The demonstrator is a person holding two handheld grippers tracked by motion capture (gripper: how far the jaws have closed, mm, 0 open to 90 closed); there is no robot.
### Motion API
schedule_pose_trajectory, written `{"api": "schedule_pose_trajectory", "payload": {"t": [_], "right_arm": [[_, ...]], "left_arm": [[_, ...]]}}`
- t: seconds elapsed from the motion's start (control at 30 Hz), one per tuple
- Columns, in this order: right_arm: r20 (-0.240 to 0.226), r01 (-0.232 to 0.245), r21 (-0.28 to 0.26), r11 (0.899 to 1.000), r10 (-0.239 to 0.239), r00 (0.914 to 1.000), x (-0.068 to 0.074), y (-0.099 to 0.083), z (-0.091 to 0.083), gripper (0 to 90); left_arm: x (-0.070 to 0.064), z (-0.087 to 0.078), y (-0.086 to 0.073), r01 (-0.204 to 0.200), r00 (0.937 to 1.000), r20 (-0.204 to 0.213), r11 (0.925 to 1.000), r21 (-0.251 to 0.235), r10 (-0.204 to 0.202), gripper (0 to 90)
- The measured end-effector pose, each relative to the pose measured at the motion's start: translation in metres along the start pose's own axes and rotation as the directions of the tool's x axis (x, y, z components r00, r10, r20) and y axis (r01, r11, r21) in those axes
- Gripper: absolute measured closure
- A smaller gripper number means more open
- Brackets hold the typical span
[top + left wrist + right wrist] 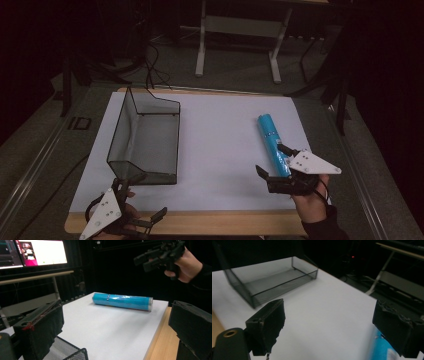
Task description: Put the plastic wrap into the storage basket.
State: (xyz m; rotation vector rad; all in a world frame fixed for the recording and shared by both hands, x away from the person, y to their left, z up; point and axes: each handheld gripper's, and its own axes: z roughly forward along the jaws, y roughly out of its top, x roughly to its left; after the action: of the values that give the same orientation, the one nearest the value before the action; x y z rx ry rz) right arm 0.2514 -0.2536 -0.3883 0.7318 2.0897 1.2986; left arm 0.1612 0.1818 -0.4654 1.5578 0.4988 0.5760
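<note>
The blue tube (273, 145) lies flat on the white board (220, 145), at about 3 o'clock from the board's middle, with its long axis toward 12 o'clock. The right gripper (274, 164) is at the tube's near end, jaws wide apart and holding nothing; one jaw is just beside the tube at 9 o'clock. In the right gripper view the tube (382, 350) is under the right-hand jaw. The left gripper (145, 197) is at 7 o'clock, near the board's front edge, also open and empty. The mesh tray (145, 135) stands at 9 o'clock, well apart from the tube
</note>
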Motion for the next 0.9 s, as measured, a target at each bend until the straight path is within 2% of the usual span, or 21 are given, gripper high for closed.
{"api": "schedule_pose_trajectory", "payload": {"t": [0.2, 0.27, 0.4, 0.47, 0.5, 0.57, 0.73, 0.77, 0.83, 0.9], "right_arm": [[0.036, 0.017, -0.011, 1.000, -0.017, 0.9992, -0.013, 0.013, 0.004, 12.8], [0.036, -0.005, -0.011, 1.000, 0.005, 0.9994, -0.021, 0.018, 0.007, 12.6], [0.060, -0.011, 0.019, 1.000, 0.010, 0.9982, -0.032, 0.024, 0.014, 10.1], [0.095, -0.002, 0.031, 1.000, -0.001, 0.9955, -0.035, 0.027, 0.018, 9.7], [0.089, -0.006, 0.043, 0.999, 0.002, 0.9960, -0.038, 0.028, 0.021, 9.1], [0.120, -0.016, 0.046, 0.999, 0.011, 0.9927, -0.043, 0.029, 0.025, 9.0], [0.147, -0.102, 0.081, 0.991, 0.089, 0.9851, -0.063, 0.027, 0.036, 8.9], [0.155, -0.117, 0.111, 0.987, 0.099, 0.9829, -0.068, 0.026, 0.040, 8.9], [0.167, -0.143, 0.128, 0.981, 0.121, 0.9786, -0.075, 0.023, 0.044, 8.9], [0.188, -0.170, 0.164, 0.972, 0.139, 0.9724, -0.082, 0.020, 0.049, 9.0]], "left_arm": [[0.002, -0.001, 0.000, 0.013, 0.9999, -0.004, 0.9999, -0.007, -0.013, 0.5], [0.001, 0.000, 0.000, 0.007, 1.0000, -0.002, 1.0000, -0.006, -0.007, 0.5], [0.001, 0.001, 0.000, 0.010, 0.9999, 0.005, 1.0000, 0.000, -0.010, 0.5], [0.001, 0.000, 0.000, 0.009, 0.9999, 0.004, 1.0000, -0.002, -0.009, 0.5], [0.001, 0.000, 0.000, 0.010, 0.9999, 0.006, 0.9999, -0.005, -0.010, 0.5], [0.001, 0.000, 0.000, 0.010, 0.9999, 0.006, 0.9999, -0.004, -0.010, 0.5], [0.001, 0.001, 0.000, 0.007, 0.9999, 0.013, 1.0000, 0.003, -0.007, 0.5], [0.001, 0.001, 0.000, 0.005, 0.9999, 0.013, 1.0000, 0.003, -0.005, 0.5], [0.000, 0.001, 0.000, 0.000, 0.9999, 0.012, 1.0000, 0.003, 0.000, 0.5], [0.000, 0.001, 0.000, -0.009, 1.0000, 0.004, 0.9999, 0.013, 0.009, 0.5]]}}
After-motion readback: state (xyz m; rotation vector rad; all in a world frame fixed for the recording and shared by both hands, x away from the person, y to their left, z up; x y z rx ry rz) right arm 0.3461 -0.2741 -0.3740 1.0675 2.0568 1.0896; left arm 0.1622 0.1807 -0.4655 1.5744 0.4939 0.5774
